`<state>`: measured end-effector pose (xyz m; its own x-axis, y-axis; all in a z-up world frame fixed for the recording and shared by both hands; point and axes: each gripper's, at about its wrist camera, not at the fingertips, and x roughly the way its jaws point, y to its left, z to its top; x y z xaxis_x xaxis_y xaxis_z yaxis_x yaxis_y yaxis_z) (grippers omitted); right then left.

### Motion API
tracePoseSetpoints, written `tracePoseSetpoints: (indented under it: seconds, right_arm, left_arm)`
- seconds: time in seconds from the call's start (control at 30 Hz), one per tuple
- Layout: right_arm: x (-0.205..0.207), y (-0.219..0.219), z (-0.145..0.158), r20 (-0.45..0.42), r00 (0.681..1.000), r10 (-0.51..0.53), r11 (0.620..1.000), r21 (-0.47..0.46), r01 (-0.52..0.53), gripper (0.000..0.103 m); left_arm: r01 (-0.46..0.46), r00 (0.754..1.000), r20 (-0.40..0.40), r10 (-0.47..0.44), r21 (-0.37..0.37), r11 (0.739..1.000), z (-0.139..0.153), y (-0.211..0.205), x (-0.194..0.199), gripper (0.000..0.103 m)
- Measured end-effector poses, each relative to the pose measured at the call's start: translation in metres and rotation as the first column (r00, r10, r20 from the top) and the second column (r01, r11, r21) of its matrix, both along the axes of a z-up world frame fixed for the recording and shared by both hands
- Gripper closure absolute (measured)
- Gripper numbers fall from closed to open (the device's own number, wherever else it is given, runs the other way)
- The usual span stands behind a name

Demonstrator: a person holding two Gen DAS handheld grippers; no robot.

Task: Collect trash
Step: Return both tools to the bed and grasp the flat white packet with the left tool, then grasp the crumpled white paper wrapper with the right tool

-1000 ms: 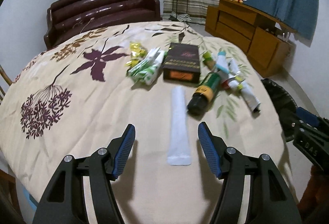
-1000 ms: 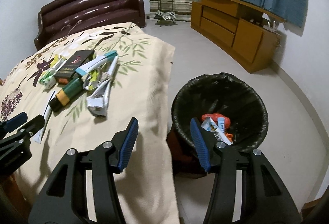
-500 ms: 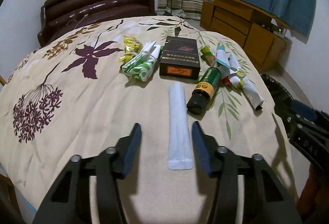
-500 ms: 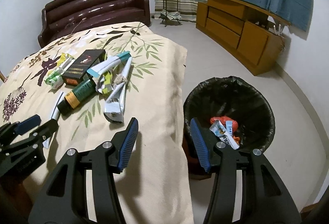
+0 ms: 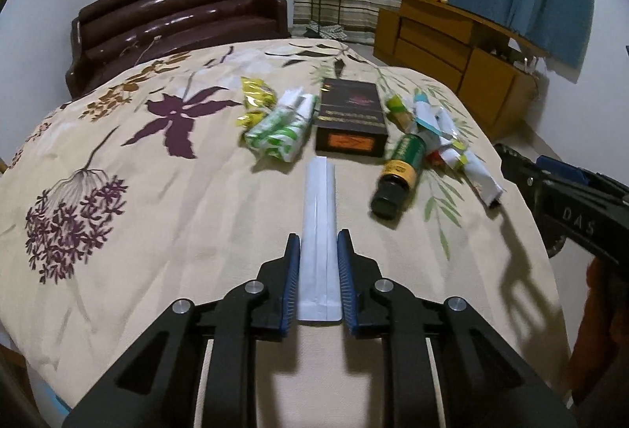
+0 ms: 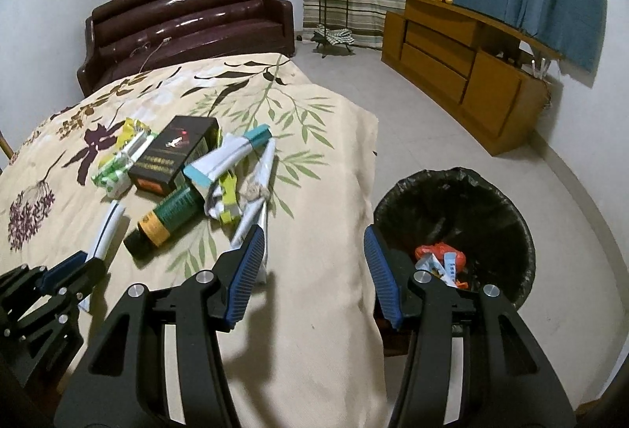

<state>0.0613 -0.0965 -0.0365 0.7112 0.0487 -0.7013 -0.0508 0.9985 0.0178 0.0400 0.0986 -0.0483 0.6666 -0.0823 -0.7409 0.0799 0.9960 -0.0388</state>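
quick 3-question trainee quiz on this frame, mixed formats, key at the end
1. True or false: the left claw is shut on the white packet.
2. What lies right of the white packet? A) dark bottle B) potted plant C) toy
3. Fill in: the black-lined trash bin stands on the ____ beside the cloth-covered table.

Key: 1 true; 2 A, the dark bottle; 3 floor. The right claw is open and holds nothing.

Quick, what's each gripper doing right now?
Left gripper: jaws have just been closing, now shut on the white paper sleeve.
Right gripper: open, nothing between its jaws.
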Motion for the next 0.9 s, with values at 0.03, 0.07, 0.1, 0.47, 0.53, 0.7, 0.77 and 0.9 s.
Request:
tracePoseSetpoints:
  seconds: [0.03,0.07,0.1,0.47,0.53,0.7,0.77,0.9]
  right_arm:
    - [0.003,0.001,0.001,0.003,1.000,0.002,1.000,0.000,-0.002,0.052]
    - [0.005,0.003,0.002,0.005,1.000,0.003,1.000,-0.003,-0.003,0.052]
    - [0.007,0.004,0.003,0.007,1.000,0.003,1.000,-0.006,-0.003,0.052]
    - [0.035,0.020,-0.008,-0.040,0.999,0.019,1.000,-0.021,-0.020,0.052]
    - [0.038,0.023,-0.008,-0.041,0.999,0.025,0.999,-0.025,-0.027,0.052]
    - [0.040,0.024,-0.003,-0.033,0.999,0.027,1.000,-0.011,-0.028,0.052]
    - [0.041,0.028,-0.003,-0.033,0.999,0.037,0.999,-0.018,-0.038,0.052]
    - [0.044,0.037,-0.007,-0.043,0.998,0.053,0.998,-0.042,-0.055,0.053]
  left_arm:
    - [-0.007,1.000,0.004,0.007,-0.001,1.000,0.001,0.003,0.000,0.082]
    - [-0.014,1.000,0.007,0.014,-0.001,1.000,0.002,0.006,0.000,0.082]
    - [-0.023,1.000,0.013,0.023,0.000,1.000,0.004,0.011,0.001,0.082]
    - [-0.098,0.995,0.023,0.098,-0.001,0.995,0.007,0.047,0.013,0.082]
    - [-0.102,0.995,0.018,0.102,-0.007,0.995,0.006,0.050,0.014,0.082]
    - [-0.104,0.994,0.017,0.105,-0.017,0.994,0.006,0.053,0.015,0.082]
    - [-0.107,0.994,0.018,0.107,-0.020,0.994,0.006,0.054,0.016,0.082]
    - [-0.114,0.993,0.010,0.114,-0.029,0.993,0.005,0.059,0.019,0.082]
